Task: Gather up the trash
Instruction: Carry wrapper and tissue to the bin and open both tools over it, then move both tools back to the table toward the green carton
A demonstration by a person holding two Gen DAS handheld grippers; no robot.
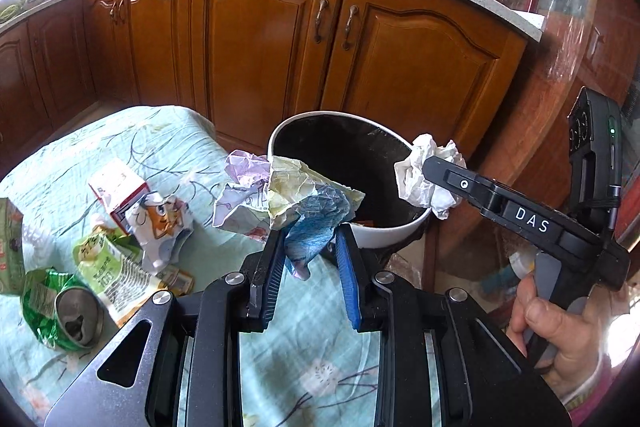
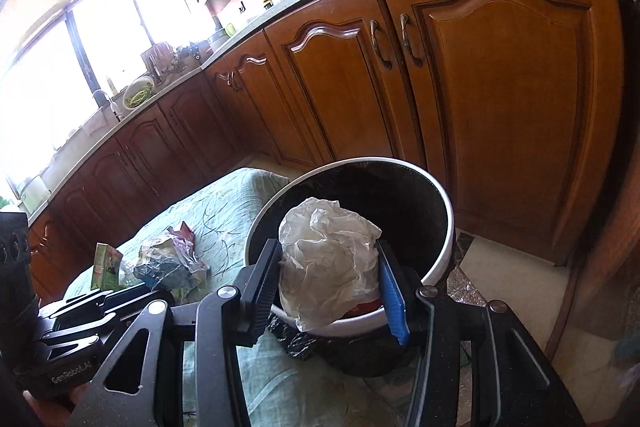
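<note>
Both grippers holding crumpled trash at the bin.
Left gripper [image 1: 310,251] jaws pinch a colourful paper wad [image 1: 280,199] just beside the white bin [image 1: 384,235] rim; right gripper [image 2: 328,287] jaws clamp a white paper ball [image 2: 328,263] over the bin's mouth (black liner inside). Crushed can [image 1: 76,319] and wrappers [image 1: 120,267] lie on the desk [image 1: 312,367].

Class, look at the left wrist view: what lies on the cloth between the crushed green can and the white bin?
A green drink pouch, a cartoon-printed wrapper and a small red-and-white carton lie between the can and the bin.
</note>
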